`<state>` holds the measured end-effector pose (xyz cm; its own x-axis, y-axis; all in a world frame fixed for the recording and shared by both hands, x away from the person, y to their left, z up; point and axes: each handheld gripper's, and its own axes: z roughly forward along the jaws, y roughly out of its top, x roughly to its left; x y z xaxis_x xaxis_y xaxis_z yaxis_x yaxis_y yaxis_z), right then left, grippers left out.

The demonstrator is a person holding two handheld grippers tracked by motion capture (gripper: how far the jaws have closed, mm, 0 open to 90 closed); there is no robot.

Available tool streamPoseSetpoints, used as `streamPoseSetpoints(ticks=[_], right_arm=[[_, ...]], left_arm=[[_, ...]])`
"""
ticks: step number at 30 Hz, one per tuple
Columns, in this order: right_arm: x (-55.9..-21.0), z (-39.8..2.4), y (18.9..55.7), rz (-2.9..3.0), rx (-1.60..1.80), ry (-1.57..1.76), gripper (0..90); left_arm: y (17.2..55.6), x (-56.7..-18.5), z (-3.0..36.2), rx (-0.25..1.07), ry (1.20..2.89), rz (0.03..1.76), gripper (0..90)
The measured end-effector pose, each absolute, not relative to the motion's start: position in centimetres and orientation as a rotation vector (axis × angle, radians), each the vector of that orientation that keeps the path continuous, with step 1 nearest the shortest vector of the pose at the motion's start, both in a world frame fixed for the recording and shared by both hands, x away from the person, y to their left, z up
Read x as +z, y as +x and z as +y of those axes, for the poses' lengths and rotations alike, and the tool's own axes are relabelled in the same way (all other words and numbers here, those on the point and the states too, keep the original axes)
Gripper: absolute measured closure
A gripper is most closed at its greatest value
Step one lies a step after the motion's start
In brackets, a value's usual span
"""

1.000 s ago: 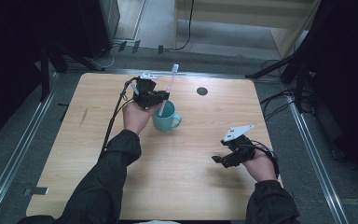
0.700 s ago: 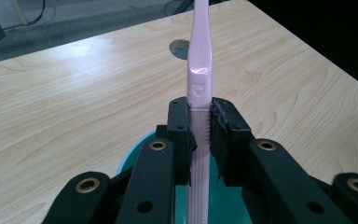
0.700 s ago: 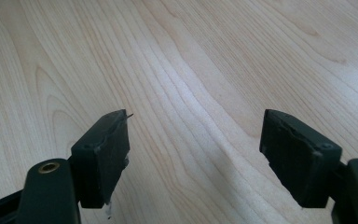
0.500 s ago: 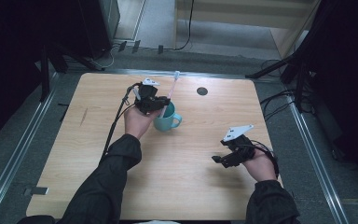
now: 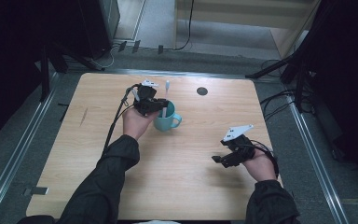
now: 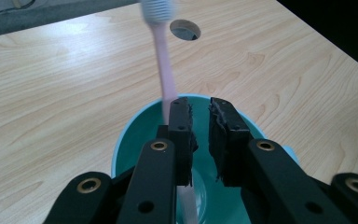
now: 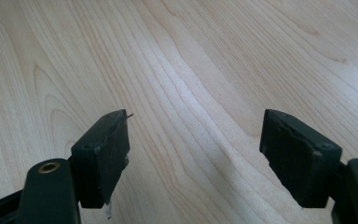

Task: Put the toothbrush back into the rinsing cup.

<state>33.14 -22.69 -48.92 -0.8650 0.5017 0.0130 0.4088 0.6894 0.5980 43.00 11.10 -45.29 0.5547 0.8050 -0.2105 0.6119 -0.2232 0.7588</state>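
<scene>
A teal mug [image 5: 167, 123] stands at the middle of the wooden table [image 5: 98, 154], handle to the right. A pink toothbrush [image 5: 167, 87] leans in it, head up. My left gripper [image 5: 160, 106] hovers at the mug's far-left rim. In the left gripper view it [image 6: 199, 105] is shut, with only a narrow slit between the pads over the mug [image 6: 121, 144]. The toothbrush [image 6: 164, 65] passes behind the left jaw, not through the slit. My right gripper [image 5: 217, 159] rests low at the right, and stands open [image 7: 196, 135] over bare wood.
A round dark hole [image 5: 202, 91] sits in the table near its far edge, right of the mug; it [image 6: 185, 30] lies beyond the brush head. Cables and dark stands line the floor around the table.
The brush head has sunk and swung left, closer to the left gripper. The left gripper has drifted slightly toward the person. The right hand has not moved.
</scene>
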Motion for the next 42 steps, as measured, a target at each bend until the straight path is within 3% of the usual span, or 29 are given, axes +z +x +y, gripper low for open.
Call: streamPoseSetpoints(ticks=[11, 42], right_arm=[[-49.0, -22.7, 33.1, 2.748, 0.906, 0.741, 23.9], [-49.1, -22.4, 33.2, 2.766, 0.888, 0.737, 23.9]], left_arm=[[42.5, -44.1, 12.1, 0.271, 1.944, 1.145, 73.8], [38.1, -42.1, 16.7, 0.243, 2.067, 1.135, 46.3]])
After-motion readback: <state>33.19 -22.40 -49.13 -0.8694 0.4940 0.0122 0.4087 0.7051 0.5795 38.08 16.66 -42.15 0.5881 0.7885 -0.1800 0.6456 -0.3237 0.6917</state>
